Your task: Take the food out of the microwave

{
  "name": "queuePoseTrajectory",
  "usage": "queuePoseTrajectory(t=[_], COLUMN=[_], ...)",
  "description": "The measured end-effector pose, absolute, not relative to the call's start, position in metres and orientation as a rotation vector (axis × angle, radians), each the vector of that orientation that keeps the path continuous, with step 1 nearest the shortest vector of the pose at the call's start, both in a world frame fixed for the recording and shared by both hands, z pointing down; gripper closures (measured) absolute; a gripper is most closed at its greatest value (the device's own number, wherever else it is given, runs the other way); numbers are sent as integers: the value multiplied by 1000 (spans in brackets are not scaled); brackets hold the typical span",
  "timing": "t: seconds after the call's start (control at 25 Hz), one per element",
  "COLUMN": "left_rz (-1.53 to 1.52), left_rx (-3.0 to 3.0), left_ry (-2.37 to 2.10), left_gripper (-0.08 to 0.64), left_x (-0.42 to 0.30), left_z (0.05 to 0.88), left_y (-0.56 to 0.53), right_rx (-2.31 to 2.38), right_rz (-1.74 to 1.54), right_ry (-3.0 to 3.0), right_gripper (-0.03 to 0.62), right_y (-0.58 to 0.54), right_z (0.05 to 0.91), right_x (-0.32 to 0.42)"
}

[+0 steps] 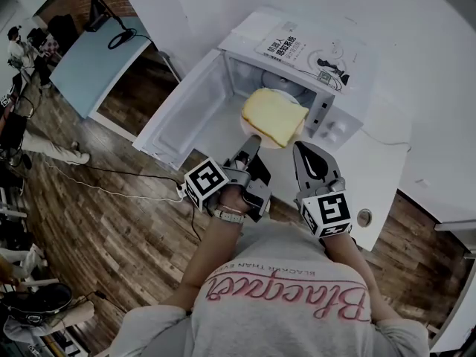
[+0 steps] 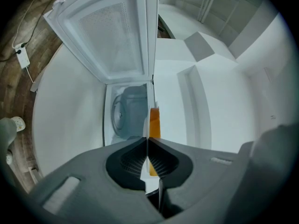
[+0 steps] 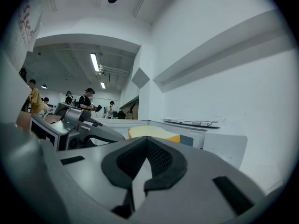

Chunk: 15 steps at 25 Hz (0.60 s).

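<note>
Half out, I reckon: my left tongs (image 1: 253, 138) clamp the food's (image 1: 274, 115) plate (image 1: 277, 144), right tongs (image 1: 297, 148) shut, empty. Next I pull it clear, level.

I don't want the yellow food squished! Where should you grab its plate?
Take the plate by its bare near rim, coming level through the open front of the microwave. The food covers the middle, and walls block the other sides. The left gripper pinches it there.

Smooth, glossy plastic on the boxy white microwave (image 1: 329, 117); matt grey plastic, ribbed black pads (image 2: 133, 161) on the left gripper (image 2: 147, 141); spongy matt yellow slab of food (image 1: 275, 116); smooth pale round plate (image 1: 278, 144).
</note>
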<state>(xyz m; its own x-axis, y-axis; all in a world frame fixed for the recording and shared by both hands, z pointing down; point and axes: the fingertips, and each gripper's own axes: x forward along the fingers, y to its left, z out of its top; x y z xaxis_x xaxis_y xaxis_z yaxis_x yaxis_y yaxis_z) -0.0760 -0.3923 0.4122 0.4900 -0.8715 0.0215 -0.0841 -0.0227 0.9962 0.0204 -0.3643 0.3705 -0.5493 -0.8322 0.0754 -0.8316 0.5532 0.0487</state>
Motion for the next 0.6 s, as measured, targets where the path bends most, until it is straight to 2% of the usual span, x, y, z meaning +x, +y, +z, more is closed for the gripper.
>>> queuePoseTrajectory(t=[0.6], left_rz=[-819], left_rx=[1469], left_ry=[-872], left_gripper=[545], left_x=[-79], left_z=[404], left_y=[-392], right_rx=[1451], right_rz=[-31], right_ry=[-2663], right_gripper=[583], right_y=[-366], right_z=[370], right_x=[21])
